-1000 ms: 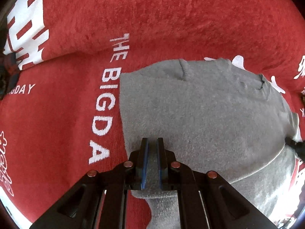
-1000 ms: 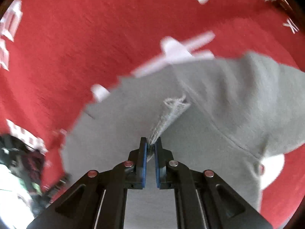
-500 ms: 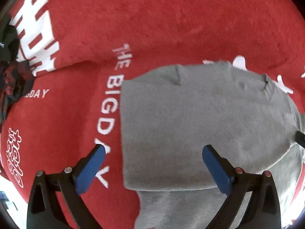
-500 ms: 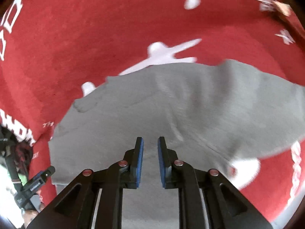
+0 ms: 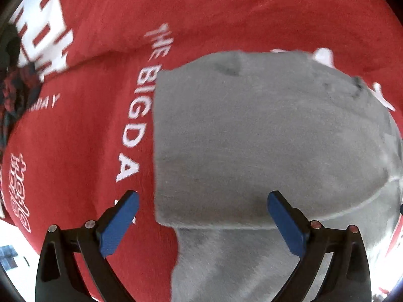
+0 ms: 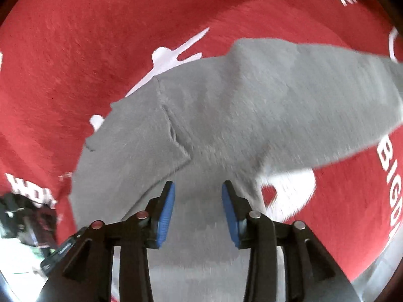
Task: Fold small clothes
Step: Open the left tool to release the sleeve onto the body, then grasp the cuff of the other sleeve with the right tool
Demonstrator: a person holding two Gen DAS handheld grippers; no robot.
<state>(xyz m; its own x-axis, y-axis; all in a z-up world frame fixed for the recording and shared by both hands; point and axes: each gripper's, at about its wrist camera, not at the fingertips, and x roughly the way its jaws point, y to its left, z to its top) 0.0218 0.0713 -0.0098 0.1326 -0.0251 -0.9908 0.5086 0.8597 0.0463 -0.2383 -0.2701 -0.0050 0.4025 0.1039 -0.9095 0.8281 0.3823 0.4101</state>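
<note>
A small grey garment lies folded over on a red cloth with white lettering. Its folded top layer ends in a straight edge just ahead of my left gripper, which is open wide and empty above that edge. In the right wrist view the same grey garment spreads out, with a sleeve stretching to the right and a folded flap at the left. My right gripper is open and empty above the garment's near part.
The red cloth covers the whole surface around the garment. A dark patterned bundle lies at the far left edge. Dark clutter sits at the lower left of the right wrist view.
Both grippers let go of the grey fabric. The left opened wide half a second ago; the right has just opened. The garment now lies flat, folded over.
</note>
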